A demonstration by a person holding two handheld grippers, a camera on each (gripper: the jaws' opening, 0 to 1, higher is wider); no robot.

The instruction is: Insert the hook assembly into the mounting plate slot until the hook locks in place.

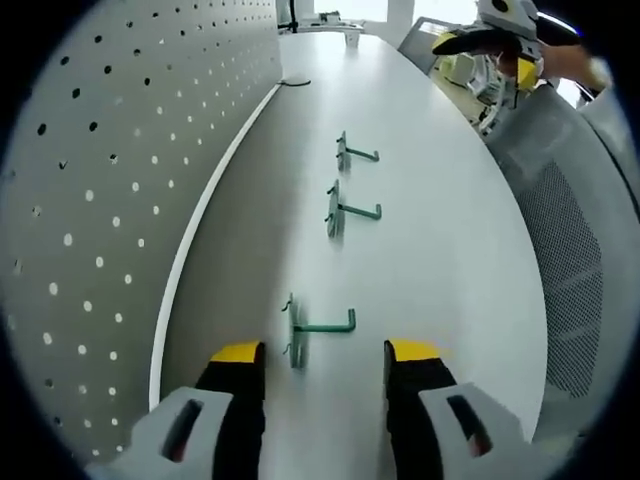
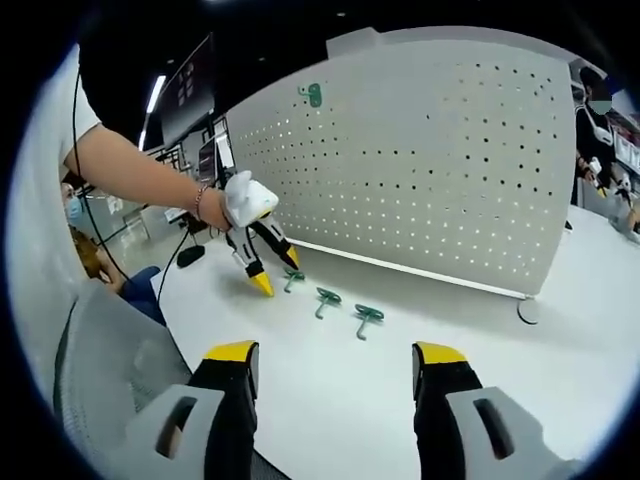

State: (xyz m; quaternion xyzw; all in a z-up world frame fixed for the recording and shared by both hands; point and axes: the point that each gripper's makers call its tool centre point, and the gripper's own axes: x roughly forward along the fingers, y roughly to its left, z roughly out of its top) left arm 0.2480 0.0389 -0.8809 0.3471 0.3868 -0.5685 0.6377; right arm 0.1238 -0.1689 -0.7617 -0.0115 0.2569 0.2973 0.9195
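Lying in a row on the white tabletop (image 1: 440, 260): three green metal L-shaped hooks, each with a small flat backplate. In the left gripper view, nearest green hook (image 1: 318, 328) just ahead of the left gripper (image 1: 325, 352), roughly between the two yellow-tipped black jaws but untouched by either; jaws spread wide, nothing pinched. Middle green hook (image 1: 347, 211) farther along the table, farthest green hook (image 1: 352, 153) beyond that, all three well apart from each other. Standing upright along the table's far edge, to the left in this view: a pale grey perforated pegboard panel (image 1: 90, 200) dotted with round holes.

Seen from the right gripper view: right gripper (image 2: 335, 352) held well back from the hooks, jaws spread apart, empty. Same three hooks in a line on the table before the pegboard (image 2: 430, 170), with the left gripper (image 2: 272, 272) pointing down at the leftmost one (image 2: 292, 279), its yellow tips either side of it. Fixed high on the pegboard's upper left: a small green piece (image 2: 312, 94), too small to make out. Gripping the left tool: a white-gloved hand (image 2: 245, 198) on a bare forearm.
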